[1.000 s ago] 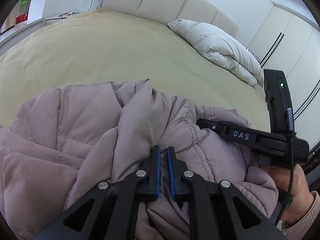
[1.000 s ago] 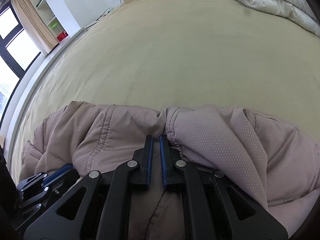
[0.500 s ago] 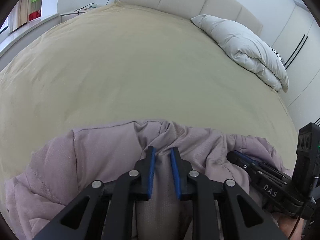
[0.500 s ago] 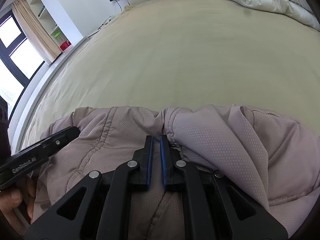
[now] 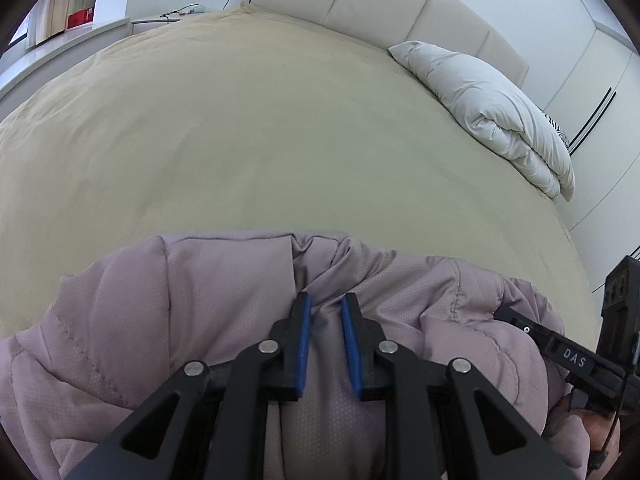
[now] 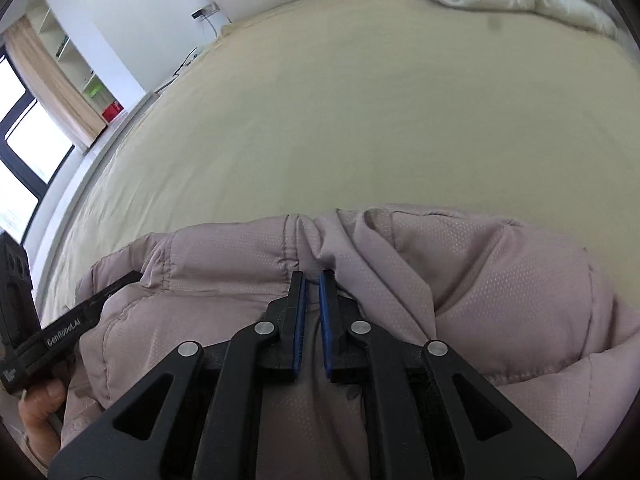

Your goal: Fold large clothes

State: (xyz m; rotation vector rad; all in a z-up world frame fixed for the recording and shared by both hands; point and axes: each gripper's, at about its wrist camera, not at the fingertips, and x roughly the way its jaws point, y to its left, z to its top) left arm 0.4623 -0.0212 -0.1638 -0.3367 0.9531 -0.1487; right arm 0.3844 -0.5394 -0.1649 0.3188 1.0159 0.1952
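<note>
Mauve quilted jacket (image 5: 224,320) lies bunched on the beige bed (image 5: 260,140), under and ahead of both pairs of fingers. The left gripper (image 5: 325,312) pinches a fold of it; the right gripper (image 6: 312,292) is clenched on another fold.

One jacket (image 5: 224,320), two tongs (image 5: 325,300), one duvet (image 5: 492,108)

Mauve puffer jacket (image 5: 224,320) between left gripper (image 5: 327,300) pads, on beige bed (image 5: 260,140)
</note>
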